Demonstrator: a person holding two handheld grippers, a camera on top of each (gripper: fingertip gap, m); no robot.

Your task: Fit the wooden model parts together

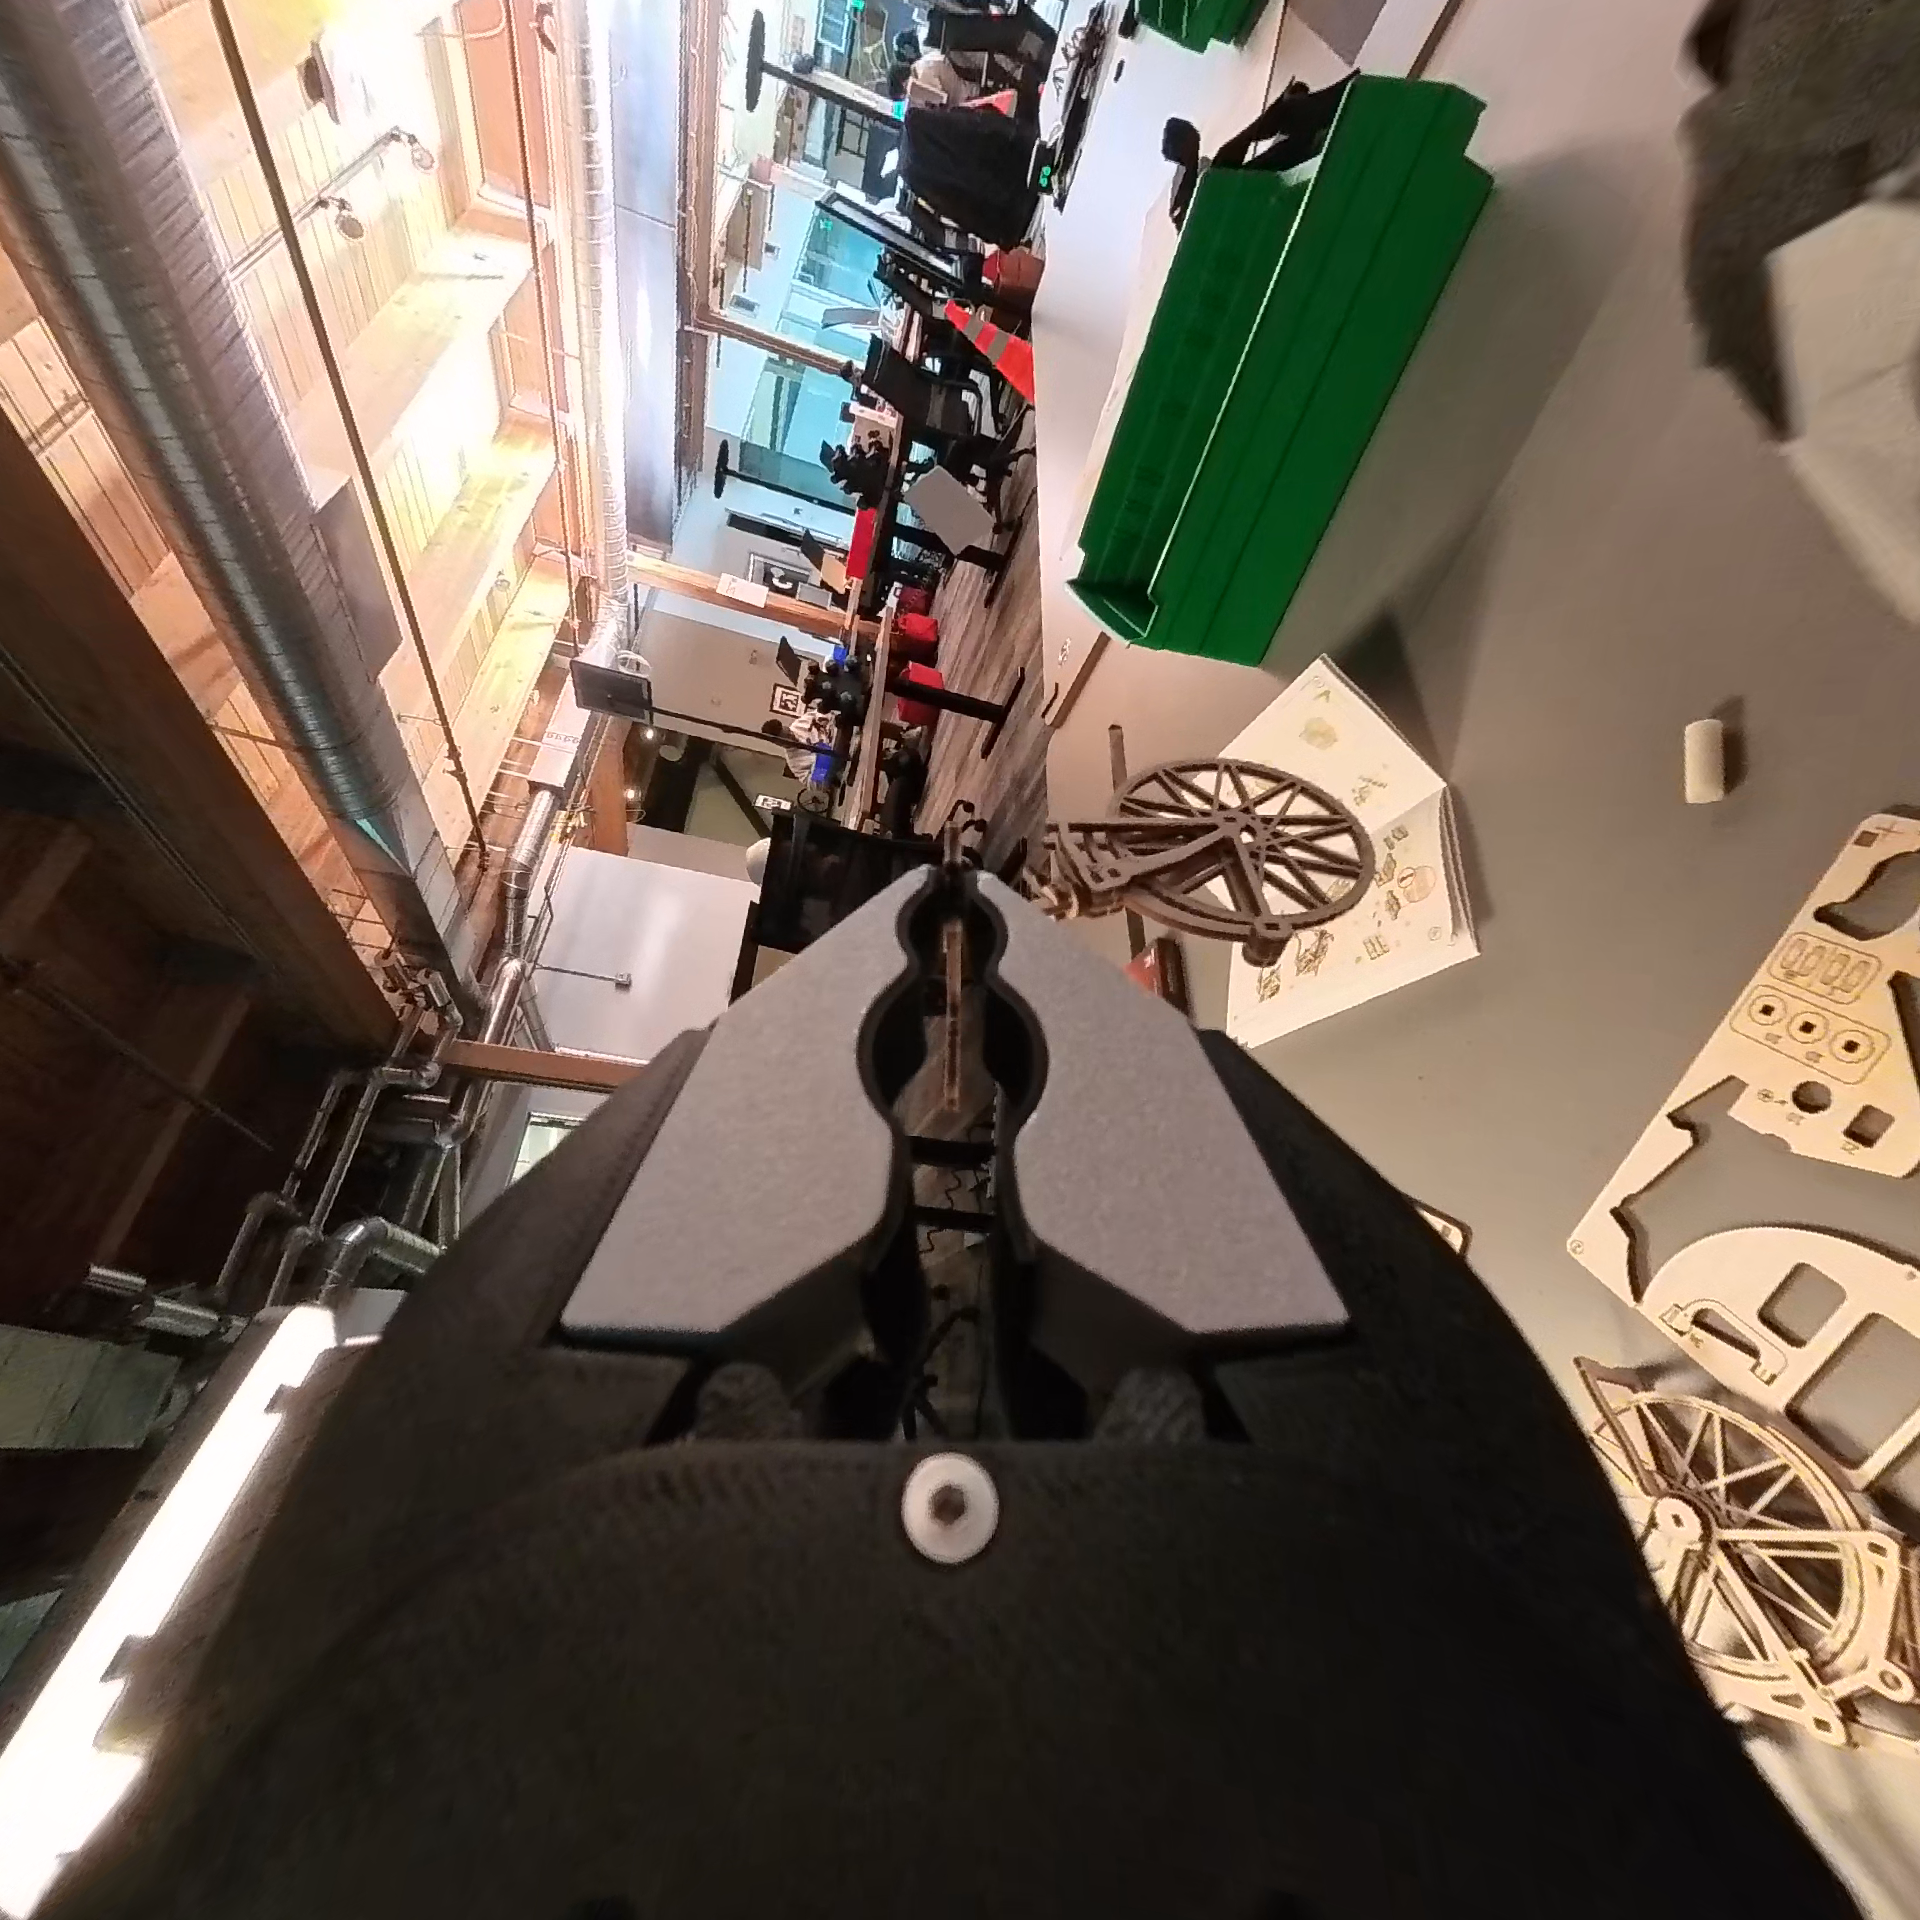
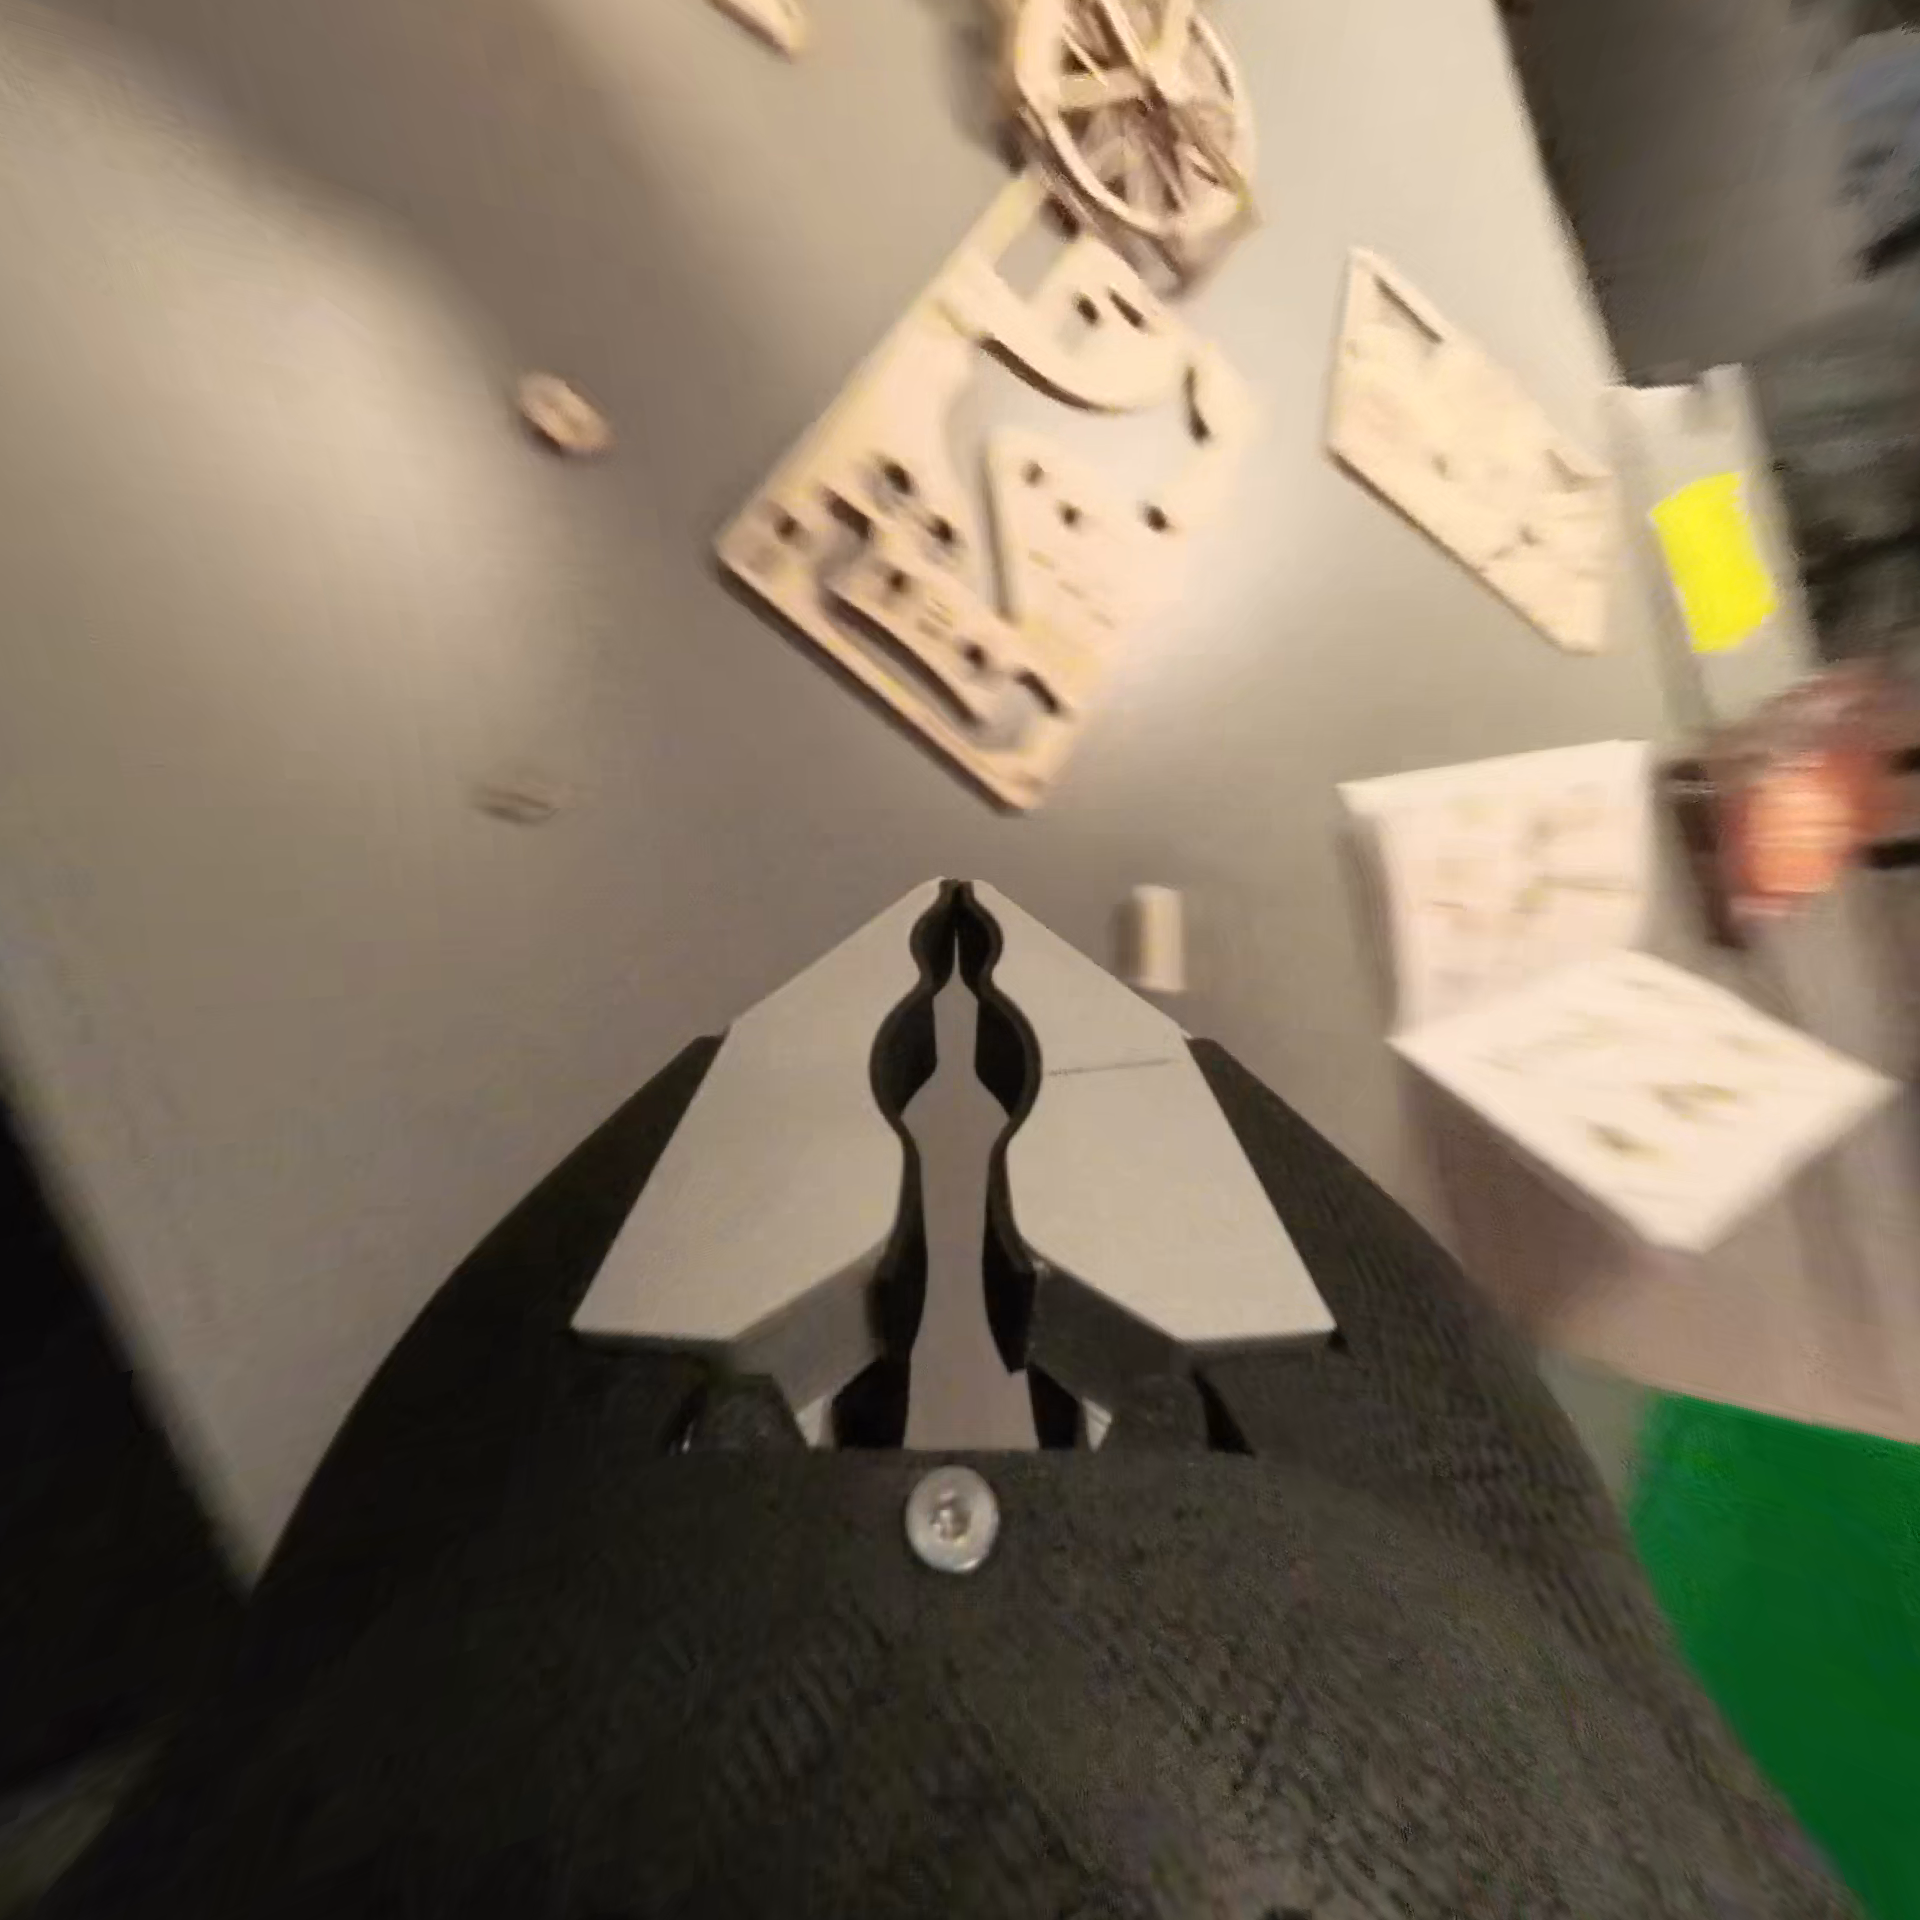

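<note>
My left gripper [image 1: 951, 883] is shut on a thin flat wooden part [image 1: 950, 971], seen edge-on between the fingers and held in the air beside the table. A dark wooden wheel assembly [image 1: 1242, 842] lies on an open instruction booklet [image 1: 1392, 831] just right of the fingertips. A pale wooden parts sheet [image 1: 1766, 1101] and a pale wheel assembly [image 1: 1756, 1579] lie nearer. My right gripper [image 2: 954, 896] is shut with its tips touching and nothing visible between them, above the grey table [image 2: 312, 520]. That view is blurred; it shows a parts sheet [image 2: 987, 499], a second sheet [image 2: 1475, 468] and a wheel assembly [image 2: 1132, 114].
A green bin [image 1: 1288, 364] stands at the far side of the table and also shows in the right wrist view [image 2: 1787, 1621]. A small pale cylinder [image 1: 1704, 762] [image 2: 1153, 935] and two small wooden discs [image 2: 561, 416] lie loose. The booklet [image 2: 1621, 1029] and a person's hand [image 2: 1808, 821] are at right. Left tips to right tips: about 25 cm. My right tips are roughly 25 cm from the wheel assembly [image 2: 1132, 114]. It is also in sight in the left wrist view [image 1: 1716, 1494].
</note>
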